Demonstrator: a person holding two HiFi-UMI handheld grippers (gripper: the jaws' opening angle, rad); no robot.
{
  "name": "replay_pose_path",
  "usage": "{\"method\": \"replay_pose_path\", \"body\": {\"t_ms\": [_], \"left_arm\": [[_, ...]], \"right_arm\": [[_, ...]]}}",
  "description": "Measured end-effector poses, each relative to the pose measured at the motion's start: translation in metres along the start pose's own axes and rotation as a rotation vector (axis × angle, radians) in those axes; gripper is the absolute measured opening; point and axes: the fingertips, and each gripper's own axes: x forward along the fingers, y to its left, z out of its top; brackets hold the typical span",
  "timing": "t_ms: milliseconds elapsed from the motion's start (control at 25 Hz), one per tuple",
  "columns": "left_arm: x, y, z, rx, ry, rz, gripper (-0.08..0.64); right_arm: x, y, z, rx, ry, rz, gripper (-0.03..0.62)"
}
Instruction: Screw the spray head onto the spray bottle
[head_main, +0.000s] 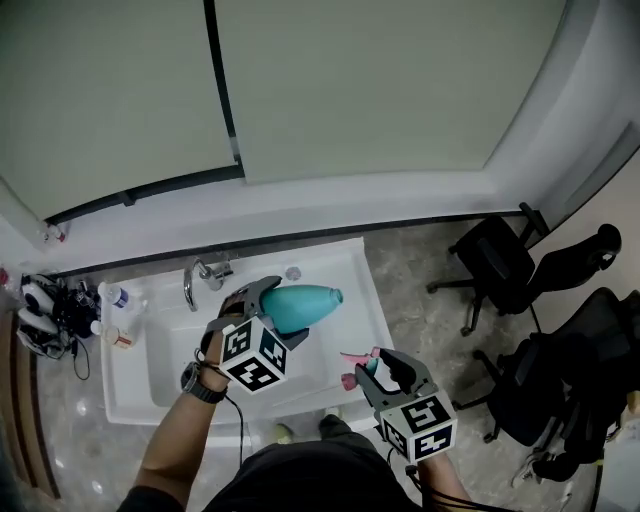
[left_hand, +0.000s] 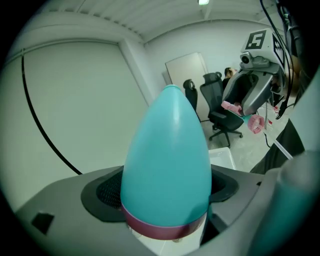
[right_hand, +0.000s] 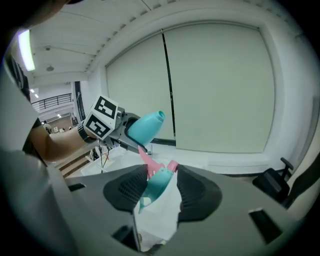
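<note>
Left gripper is clamped on the wide base end of the teal spray bottle, narrow neck end pointing away from me and free. Right gripper is closed on the teal-and-pink spray head, which sits tilted between the pads, not square. Head and bottle are near each other but apart, both held in the air above the white sink. My worries: the tilted head meets the neck off-axis and cross-threads. The bottle is smooth and tapered, so twisting load could spin it or squeeze it out of the jaws. Anything that slips drops into the sink. I'd line the axes up before turning.
</note>
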Motion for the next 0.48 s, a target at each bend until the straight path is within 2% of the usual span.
{"method": "replay_pose_path", "body": {"t_ms": [200, 480], "left_arm": [[-0.045, -0.002, 0.014, -0.021, -0.075, 0.047, 0.434], [-0.065, -0.008, 0.006, -0.055, -0.106, 0.065, 0.434]], "right_arm": [[-0.036, 0.012, 0.037, -0.076, -0.088, -0.023, 0.185], [-0.050, 0.018, 0.054, -0.125, -0.126, -0.046, 0.186]]}}
